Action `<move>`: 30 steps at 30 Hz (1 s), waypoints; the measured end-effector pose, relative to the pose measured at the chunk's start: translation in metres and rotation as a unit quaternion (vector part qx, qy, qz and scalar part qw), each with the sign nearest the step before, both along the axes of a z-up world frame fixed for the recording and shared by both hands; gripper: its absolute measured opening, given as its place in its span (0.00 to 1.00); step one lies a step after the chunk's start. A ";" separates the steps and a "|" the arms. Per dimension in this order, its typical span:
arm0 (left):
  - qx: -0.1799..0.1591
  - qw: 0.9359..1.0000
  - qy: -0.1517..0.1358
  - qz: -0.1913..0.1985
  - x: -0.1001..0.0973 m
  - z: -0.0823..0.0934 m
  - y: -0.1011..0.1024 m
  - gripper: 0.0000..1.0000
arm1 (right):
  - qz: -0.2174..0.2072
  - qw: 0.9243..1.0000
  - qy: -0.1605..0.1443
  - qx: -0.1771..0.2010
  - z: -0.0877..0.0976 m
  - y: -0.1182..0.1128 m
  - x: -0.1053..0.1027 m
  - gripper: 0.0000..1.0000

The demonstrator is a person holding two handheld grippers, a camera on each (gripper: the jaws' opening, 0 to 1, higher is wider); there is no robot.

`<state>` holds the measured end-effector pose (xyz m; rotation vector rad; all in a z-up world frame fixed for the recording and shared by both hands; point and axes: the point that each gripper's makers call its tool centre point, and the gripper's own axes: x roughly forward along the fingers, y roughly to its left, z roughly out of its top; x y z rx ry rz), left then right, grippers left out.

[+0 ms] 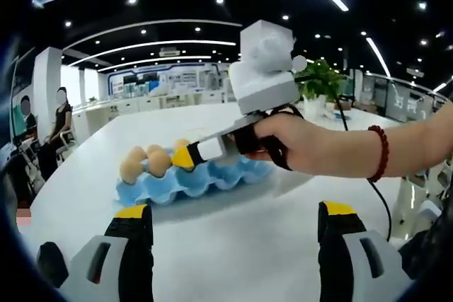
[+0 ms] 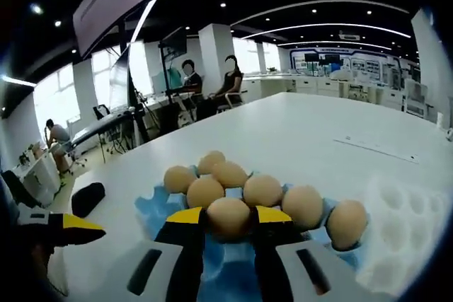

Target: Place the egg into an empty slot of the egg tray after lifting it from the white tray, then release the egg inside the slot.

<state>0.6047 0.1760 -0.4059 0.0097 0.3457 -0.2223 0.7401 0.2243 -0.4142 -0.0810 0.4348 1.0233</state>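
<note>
In the right gripper view, my right gripper (image 2: pixel 228 216) is shut on a tan egg (image 2: pixel 228 218), with a yellow-tipped jaw on each side of it. The egg hangs just over the near edge of the blue egg tray (image 2: pixel 152 217), which holds several eggs (image 2: pixel 263 190). The white tray (image 2: pixel 407 217) lies to the right of the blue one. In the left gripper view, a hand holds the right gripper (image 1: pixel 177 158) with the egg (image 1: pixel 157 164) over the blue egg tray (image 1: pixel 212 178). My left gripper (image 1: pixel 233 216) is open and holds nothing, short of the tray.
The trays sit on a large white table (image 1: pixel 233 238). The left gripper (image 2: pixel 74 228) shows at the left edge of the right gripper view. People sit at desks beyond the table's far side. A potted plant (image 1: pixel 322 79) stands past the table.
</note>
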 end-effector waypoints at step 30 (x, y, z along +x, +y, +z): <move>0.002 1.000 0.007 0.000 -0.001 -0.003 0.002 0.97 | -0.004 0.998 -0.059 -0.006 0.009 -0.008 0.004 0.31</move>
